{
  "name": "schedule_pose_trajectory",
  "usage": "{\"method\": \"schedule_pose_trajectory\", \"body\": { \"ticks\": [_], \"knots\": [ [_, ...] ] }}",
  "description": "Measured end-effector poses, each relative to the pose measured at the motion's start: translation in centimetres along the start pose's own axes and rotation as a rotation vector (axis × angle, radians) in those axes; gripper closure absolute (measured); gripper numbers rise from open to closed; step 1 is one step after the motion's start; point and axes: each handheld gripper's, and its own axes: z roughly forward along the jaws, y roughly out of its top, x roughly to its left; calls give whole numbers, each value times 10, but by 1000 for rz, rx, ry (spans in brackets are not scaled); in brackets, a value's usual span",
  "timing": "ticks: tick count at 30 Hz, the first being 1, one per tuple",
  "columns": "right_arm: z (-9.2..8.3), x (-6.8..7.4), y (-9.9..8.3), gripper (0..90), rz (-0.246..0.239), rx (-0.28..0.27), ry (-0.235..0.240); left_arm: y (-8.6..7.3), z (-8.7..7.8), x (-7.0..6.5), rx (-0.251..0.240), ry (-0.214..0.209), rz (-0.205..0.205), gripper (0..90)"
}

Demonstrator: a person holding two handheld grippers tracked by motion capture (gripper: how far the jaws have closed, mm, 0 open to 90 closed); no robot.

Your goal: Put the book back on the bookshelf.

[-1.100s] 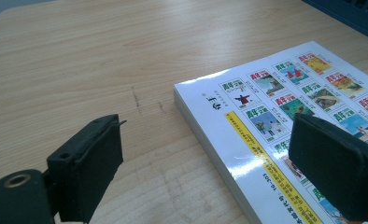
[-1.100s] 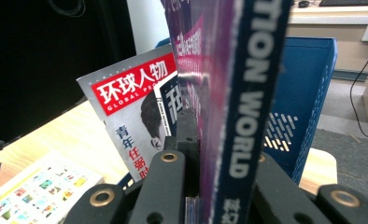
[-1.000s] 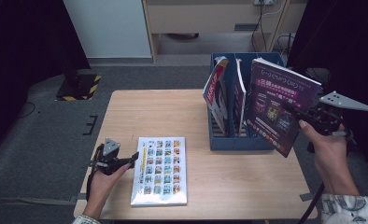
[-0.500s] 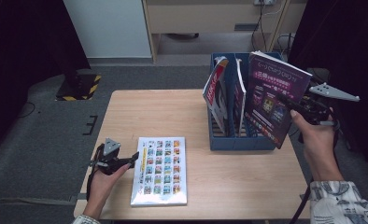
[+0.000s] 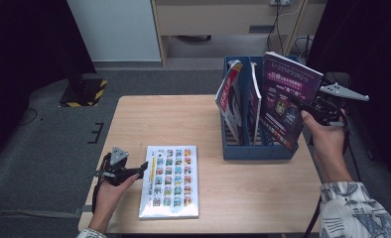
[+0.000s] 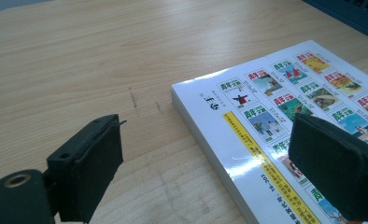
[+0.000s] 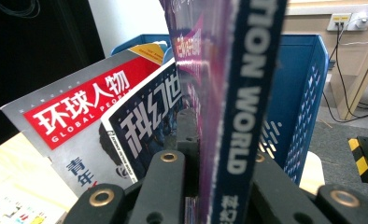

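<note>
Right tongs [image 5: 302,106] clamping purple magazine [image 5: 285,101], spine-first

Light wood table [image 5: 183,119] on grey carpet floor [image 5: 44,148]. White panel [image 5: 114,29] behind, beside it beige wooden cabinet [image 5: 208,20] with open gap underneath. Yellow-black hazard-striped base [image 5: 84,91] on floor far left. Wall socket [image 7: 348,21] with cables plugged in. Room edges dark.

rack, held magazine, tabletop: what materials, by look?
Rack: likely moulded plastic, matt blue; its side wall is a perforated grid in the right gripper view. Held magazine: glossy coated paper with a printed purple cover and a flat glued spine, clamped in the right gripper. Tabletop: pale wood grain, low sheen; laminate or veneer, can't tell which.
</note>
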Motion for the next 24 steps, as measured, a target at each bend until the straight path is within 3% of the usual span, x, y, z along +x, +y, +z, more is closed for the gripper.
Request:
{"method": "schedule_pose_trajectory", "body": {
  "ticks": [24],
  "knots": [
    [29,4,0,845,26,6,-34,0,0,0,1,1,6,96]
  ]
}}
